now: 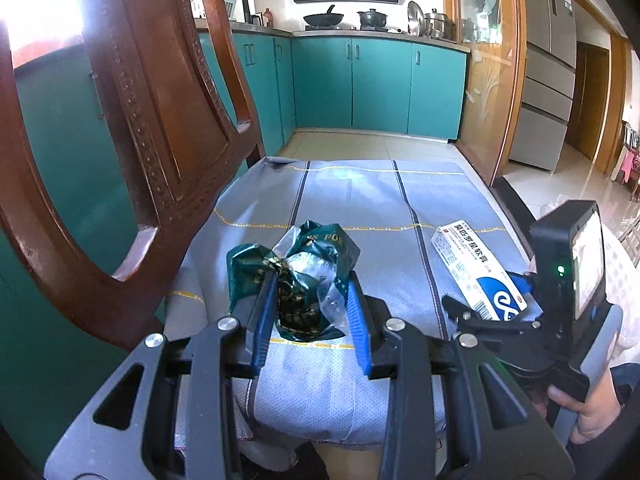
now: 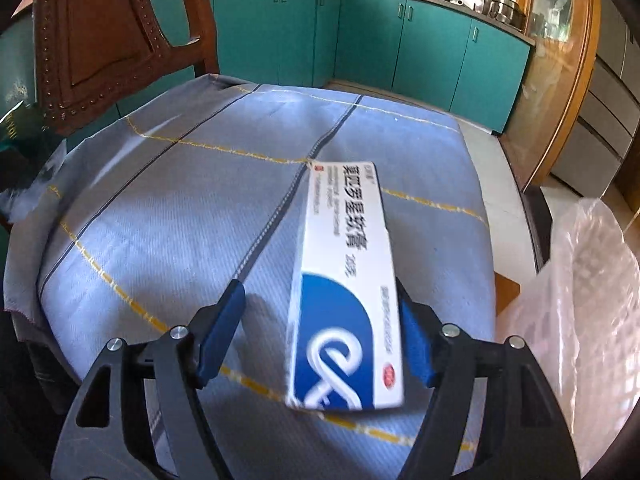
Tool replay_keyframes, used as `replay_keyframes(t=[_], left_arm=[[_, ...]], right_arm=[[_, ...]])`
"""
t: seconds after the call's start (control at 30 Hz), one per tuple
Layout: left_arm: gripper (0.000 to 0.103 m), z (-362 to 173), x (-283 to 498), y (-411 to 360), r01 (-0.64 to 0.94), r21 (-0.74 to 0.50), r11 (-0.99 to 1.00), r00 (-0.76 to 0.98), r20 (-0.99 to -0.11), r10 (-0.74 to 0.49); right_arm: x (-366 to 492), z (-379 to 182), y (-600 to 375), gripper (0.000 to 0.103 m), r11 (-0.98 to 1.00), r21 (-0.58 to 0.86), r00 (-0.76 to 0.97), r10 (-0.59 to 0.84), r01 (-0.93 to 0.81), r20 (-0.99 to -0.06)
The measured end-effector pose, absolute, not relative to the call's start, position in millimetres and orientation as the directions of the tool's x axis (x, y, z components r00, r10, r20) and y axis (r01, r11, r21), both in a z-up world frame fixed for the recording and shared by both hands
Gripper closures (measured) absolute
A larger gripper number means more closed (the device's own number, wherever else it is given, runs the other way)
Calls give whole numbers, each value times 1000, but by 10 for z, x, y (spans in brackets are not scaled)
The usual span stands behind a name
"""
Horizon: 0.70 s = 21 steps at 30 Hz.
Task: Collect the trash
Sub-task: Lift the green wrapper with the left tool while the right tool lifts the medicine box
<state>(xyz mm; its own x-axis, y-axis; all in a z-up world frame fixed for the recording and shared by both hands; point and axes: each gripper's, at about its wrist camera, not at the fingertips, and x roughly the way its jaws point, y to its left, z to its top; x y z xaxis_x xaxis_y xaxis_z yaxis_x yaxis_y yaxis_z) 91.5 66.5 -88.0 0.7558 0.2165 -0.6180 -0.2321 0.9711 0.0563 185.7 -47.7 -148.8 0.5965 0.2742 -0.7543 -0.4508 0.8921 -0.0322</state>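
I count two pieces of trash, both on the cloth-covered table (image 2: 168,216), neither binned yet. My left gripper (image 1: 309,300) has its blue pads around the crumpled green wrapper (image 1: 296,276) near the front edge, apparently clamped. My right gripper (image 2: 320,320) is spread wide around the white box (image 2: 344,280) by the right edge; whether one pad touches is unclear. One lined bin (image 2: 592,320) waits beside that edge.
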Motion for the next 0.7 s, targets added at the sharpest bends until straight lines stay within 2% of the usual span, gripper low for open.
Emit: replay_keyframes(t=[0.03,0.07,0.17,0.43,0.7], left_arm=[[68,-881,910,656,-232,58,971,756,-617,218],[68,-875,902,658,-234,59,970,756,-616,220],[68,-852,898,646,-235,62,970,758,-613,223],[68,-804,867,533,-215,63,975,780,-589,210],[68,-595,764,249,-156,80,985,829,-532,174]], right_arm=[[1859,-1476,-483,62,889,-11,588,293,-457,-754],[1864,-1468,-485,64,890,0,584,299,-456,-755],[1807,-1444,-543,64,893,1,596,301,-450,-745],[1637,-1076,-870,64,925,44,695,315,-378,-646],[1293,-517,-1275,64,956,25,837,267,-291,-477]])
